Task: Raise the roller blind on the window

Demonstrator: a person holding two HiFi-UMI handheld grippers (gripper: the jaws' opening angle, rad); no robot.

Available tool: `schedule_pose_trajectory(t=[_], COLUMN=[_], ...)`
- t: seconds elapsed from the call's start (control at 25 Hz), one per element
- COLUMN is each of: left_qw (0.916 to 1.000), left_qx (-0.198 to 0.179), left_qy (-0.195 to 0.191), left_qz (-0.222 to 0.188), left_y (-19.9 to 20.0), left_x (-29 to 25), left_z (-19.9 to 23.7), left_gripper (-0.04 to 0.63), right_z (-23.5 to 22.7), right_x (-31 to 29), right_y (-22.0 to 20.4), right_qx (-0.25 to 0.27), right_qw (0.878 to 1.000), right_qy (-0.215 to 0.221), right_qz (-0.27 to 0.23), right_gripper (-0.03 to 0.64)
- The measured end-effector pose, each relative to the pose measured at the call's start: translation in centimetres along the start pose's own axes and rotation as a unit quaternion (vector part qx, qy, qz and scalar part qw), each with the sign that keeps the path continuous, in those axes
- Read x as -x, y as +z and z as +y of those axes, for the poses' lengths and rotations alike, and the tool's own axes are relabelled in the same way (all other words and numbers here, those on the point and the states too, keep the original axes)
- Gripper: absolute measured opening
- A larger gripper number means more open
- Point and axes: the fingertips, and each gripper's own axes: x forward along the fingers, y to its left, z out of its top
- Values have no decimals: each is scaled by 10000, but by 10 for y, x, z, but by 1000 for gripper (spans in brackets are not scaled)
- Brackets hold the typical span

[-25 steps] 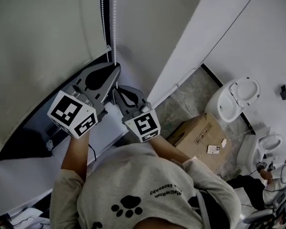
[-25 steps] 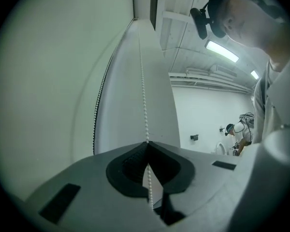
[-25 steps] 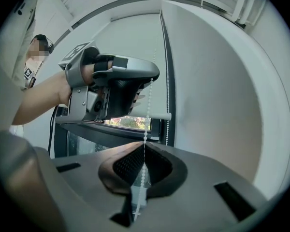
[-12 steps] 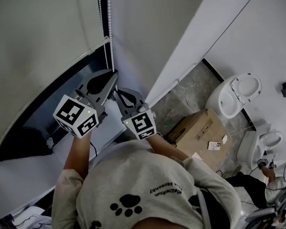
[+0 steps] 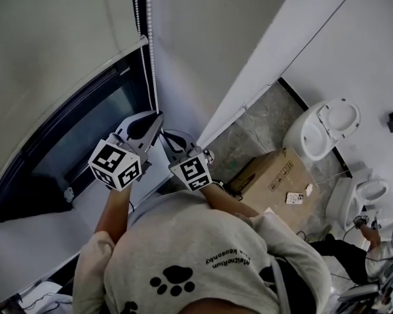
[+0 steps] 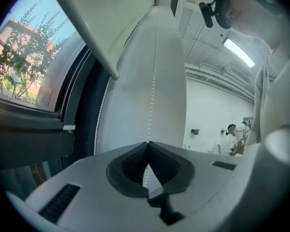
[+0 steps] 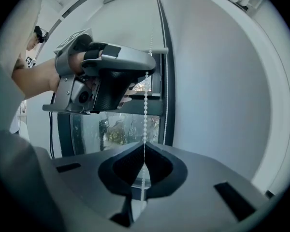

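Roller blind (image 5: 52, 38), one; bead chain (image 5: 149, 44) tight in both left gripper (image 6: 147, 144) and right gripper (image 7: 144, 145).

Wht walls (image 5: 236, 31), window (image 5: 85, 133), grey floor (image 5: 262, 133), toilet (image 5: 321, 136), cardbd box (image 5: 275, 182)

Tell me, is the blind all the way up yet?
Not yet. Done: the roller blind is partly up, with a band of window glass showing under it. In hand: the left gripper and right gripper are both shut on the bead chain. Left: probably more pulls to lift it higher.
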Motion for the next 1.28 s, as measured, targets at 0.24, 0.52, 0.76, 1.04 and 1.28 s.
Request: schedule_pose_trajectory(t=[0.24, 0.52, 0.76, 1.04, 1.28], left_qw=[9996, 9990, 9992, 9993, 9993], left_qx=[178, 312, 234, 294, 329], left_qy=[49, 43, 41, 105, 94], left_qz=[234, 323, 312, 204, 152], left_y=[-41, -64, -65, -64, -64], left_x=[-3, -3, -4, -1, 1], left_z=[4, 1, -4, 2, 0], left_gripper=[8, 8, 8, 8, 8], right_z=[4, 7, 11, -2, -10], right_x=[-3, -1, 7, 48, 69], right_y=[-42, -65, -65, 17, 99], right_qx=[-97, -116, -233, -221, -116], right_qw=[9986, 9966, 9941, 9990, 9981], right_qy=[216, 315, 566, 362, 245], right_qz=[474, 749, 893, 120, -557], right_gripper=[11, 11, 113, 138, 138])
